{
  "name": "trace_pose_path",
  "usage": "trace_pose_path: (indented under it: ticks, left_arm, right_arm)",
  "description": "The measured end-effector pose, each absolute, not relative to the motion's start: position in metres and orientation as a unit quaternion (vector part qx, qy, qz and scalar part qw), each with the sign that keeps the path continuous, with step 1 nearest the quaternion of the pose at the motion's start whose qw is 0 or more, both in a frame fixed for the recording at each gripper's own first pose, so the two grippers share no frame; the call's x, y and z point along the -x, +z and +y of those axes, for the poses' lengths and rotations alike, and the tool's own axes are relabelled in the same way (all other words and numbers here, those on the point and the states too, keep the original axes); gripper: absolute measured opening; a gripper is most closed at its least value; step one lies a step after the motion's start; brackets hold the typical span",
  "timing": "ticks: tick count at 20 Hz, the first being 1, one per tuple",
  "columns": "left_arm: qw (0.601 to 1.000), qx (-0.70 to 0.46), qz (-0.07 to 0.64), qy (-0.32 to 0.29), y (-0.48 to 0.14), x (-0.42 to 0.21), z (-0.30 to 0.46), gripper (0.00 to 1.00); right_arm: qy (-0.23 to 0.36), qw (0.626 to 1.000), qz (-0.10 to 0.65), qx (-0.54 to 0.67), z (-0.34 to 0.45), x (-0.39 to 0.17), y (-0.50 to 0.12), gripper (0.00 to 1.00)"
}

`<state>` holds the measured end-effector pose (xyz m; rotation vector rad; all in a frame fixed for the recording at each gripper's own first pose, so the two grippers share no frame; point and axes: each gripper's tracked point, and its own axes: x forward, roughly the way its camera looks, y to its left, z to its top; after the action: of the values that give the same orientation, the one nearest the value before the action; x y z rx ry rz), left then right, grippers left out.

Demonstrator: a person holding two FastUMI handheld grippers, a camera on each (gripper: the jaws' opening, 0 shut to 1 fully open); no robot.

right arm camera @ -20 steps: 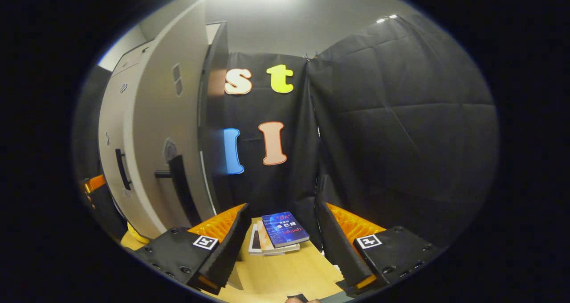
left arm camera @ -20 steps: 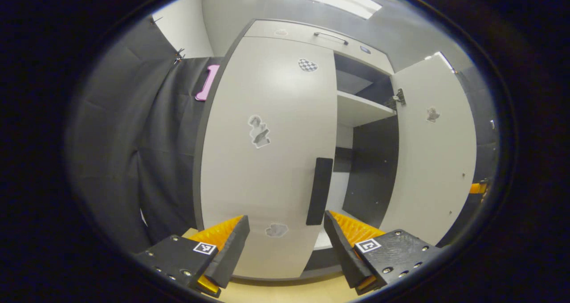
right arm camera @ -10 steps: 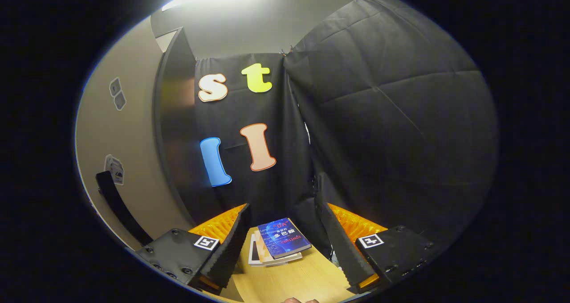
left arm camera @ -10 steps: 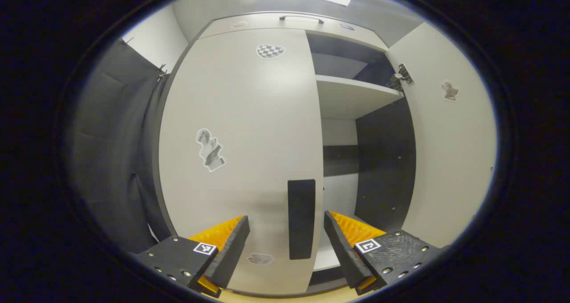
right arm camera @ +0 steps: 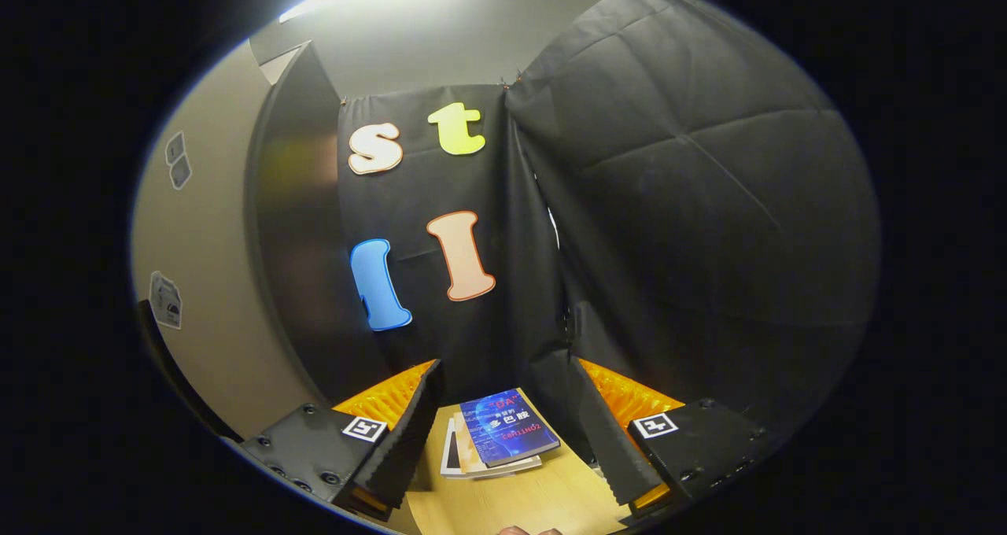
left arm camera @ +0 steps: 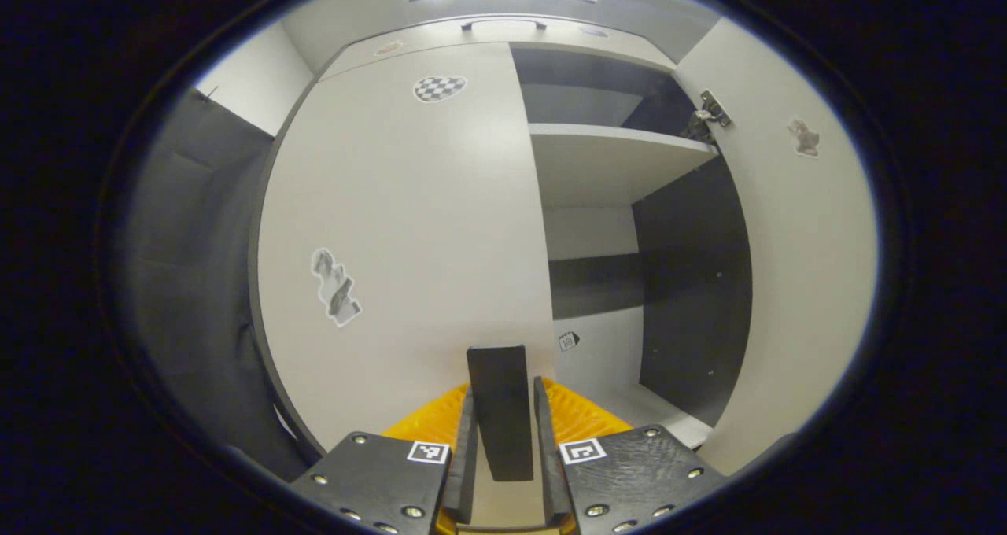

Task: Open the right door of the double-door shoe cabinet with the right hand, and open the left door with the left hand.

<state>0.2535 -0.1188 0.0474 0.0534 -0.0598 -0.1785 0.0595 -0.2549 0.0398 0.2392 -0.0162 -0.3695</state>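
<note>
The left gripper (left arm camera: 503, 440) was clamped on the handle (left arm camera: 498, 409) of the closed left door (left arm camera: 409, 236). The right door (left arm camera: 794, 267) stood open. The right gripper (right arm camera: 503, 433) hung spread, grasping nothing. Next, I judged: pull the left door outward along its hinge arc.

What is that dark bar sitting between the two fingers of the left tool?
It is the handle of the closed left door. In the left gripper view, the left gripper has its fingers pressed on either side of it.
</note>
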Motion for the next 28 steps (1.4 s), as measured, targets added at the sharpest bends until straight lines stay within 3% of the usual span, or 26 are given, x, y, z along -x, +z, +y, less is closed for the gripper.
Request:
trace_pose_path:
  ticks: [1,3,4,8,9,12,13,28]
  left_arm:
    - [0.996,-0.018,-0.025,-0.088,0.045,-0.258,-0.12,0.28]
    - [0.996,-0.004,-0.018,-0.087,0.042,-0.259,-0.119,0.27]
    - [0.996,-0.002,-0.022,-0.085,0.043,-0.257,-0.119,0.26]
    - [0.997,0.0,-0.023,-0.079,0.042,-0.256,-0.12,0.2]
    - [0.996,0.004,-0.022,-0.082,0.042,-0.258,-0.119,0.08]
    - [0.996,0.012,-0.015,-0.089,0.042,-0.259,-0.118,0.09]
    - [0.996,0.013,-0.016,-0.09,0.042,-0.257,-0.119,0.04]
    - [0.988,0.023,-0.006,-0.155,0.037,-0.24,-0.113,0.04]
  right_arm:
    - [-0.182,0.976,-0.01,-0.119,-0.256,-0.062,0.04,0.92]
    - [-0.179,0.976,-0.022,-0.124,-0.257,-0.067,0.047,0.92]
    - [-0.175,0.976,-0.027,-0.128,-0.257,-0.069,0.05,0.98]
    - [-0.168,0.976,-0.029,-0.132,-0.258,-0.072,0.051,0.98]
    - [-0.166,0.977,-0.027,-0.13,-0.257,-0.072,0.049,0.98]
    - [-0.166,0.978,-0.024,-0.126,-0.254,-0.072,0.047,0.98]
    - [-0.165,0.978,-0.023,-0.126,-0.253,-0.072,0.047,0.98]
    - [-0.189,0.976,-0.033,-0.108,-0.2,-0.02,0.063,0.98]
